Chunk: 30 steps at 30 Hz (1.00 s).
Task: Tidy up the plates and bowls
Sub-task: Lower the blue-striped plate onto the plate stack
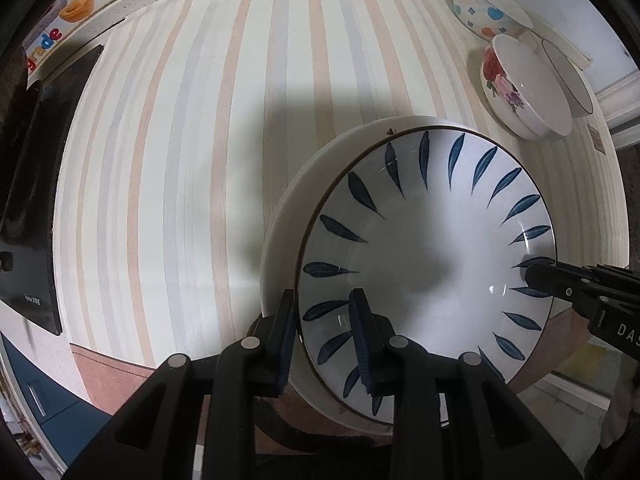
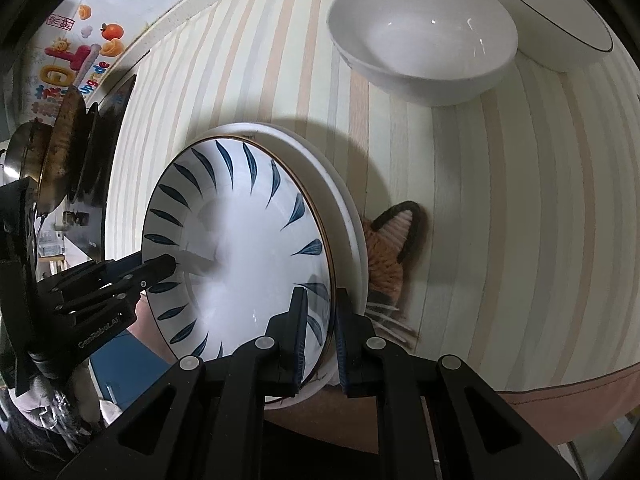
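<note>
While both grippers are closed on opposite edges of its rim, a blue-leaf plate [image 1: 424, 264] is being held directly above a plain white plate [image 1: 280, 240] on a striped tablecloth [image 1: 180, 160]. The rim is being pinched by the left gripper [image 1: 326, 344], one finger inside the dish and one outside, and the opposite edge is being clamped in the same way by the right gripper [image 2: 320, 332]. Whether the patterned plate is already resting on the white one cannot be told; their rims are seen nearly nested, the white one showing as a crescent along one side. Farther back on the cloth, three bowls are being kept close together: a floral bowl [image 1: 520, 88], a dotted bowl [image 1: 486, 4] behind it, and a dark-rimmed white bowl [image 1: 568, 76] just beside the floral one. A cat-face mat [image 2: 388, 256] is being partly covered by the white plate's edge. A dark stove [image 1: 36, 200] is seen beside the cloth.
</note>
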{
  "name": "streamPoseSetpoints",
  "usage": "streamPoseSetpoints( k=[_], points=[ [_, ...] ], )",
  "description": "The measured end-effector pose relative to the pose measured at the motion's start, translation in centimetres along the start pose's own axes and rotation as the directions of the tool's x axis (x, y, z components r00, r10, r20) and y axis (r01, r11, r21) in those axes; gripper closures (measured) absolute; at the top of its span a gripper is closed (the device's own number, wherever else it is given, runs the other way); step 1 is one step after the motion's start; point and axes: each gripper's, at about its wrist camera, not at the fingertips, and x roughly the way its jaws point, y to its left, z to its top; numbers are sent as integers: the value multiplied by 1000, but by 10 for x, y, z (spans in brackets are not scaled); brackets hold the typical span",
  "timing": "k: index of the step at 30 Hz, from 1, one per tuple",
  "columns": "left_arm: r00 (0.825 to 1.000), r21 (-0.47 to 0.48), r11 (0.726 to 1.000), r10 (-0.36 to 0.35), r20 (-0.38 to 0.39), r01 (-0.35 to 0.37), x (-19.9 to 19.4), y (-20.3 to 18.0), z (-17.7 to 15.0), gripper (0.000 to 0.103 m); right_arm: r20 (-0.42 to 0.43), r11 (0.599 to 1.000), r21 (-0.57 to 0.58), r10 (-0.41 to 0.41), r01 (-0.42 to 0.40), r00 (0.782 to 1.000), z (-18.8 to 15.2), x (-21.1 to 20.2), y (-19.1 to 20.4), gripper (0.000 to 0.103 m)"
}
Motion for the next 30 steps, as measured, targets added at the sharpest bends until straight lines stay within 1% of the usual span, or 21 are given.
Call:
streamPoseSetpoints(
  k=[6,9,16,23,27,30],
  points=[
    [1000,-13,1000,4,-7,-4,7,-8,4,79,-1,1000,-7,-4,4,1000,-2,-2,2,89],
    [1000,-11,1000,24,1,-24,7,-9,6,79,4,1000,-23,-8,8,1000,-2,-5,6,89],
    [999,-41,998,39,9,-38,10,-15,4,79,14,998,-55,-26,27,1000,0,-11,10,89],
    [999,-82,996,39,17,-38,10,-6,3,79,19,998,-56,-23,24,1000,2,-16,6,89],
    [999,-104,994,42,28,-39,5,-4,-6,79,30,998,-61,-30,32,999,1,-19,9,89],
    [997,-108,993,52,60,-45,-7,-6,-16,79,60,995,-73,-56,60,997,-3,-27,14,88]
  ],
)
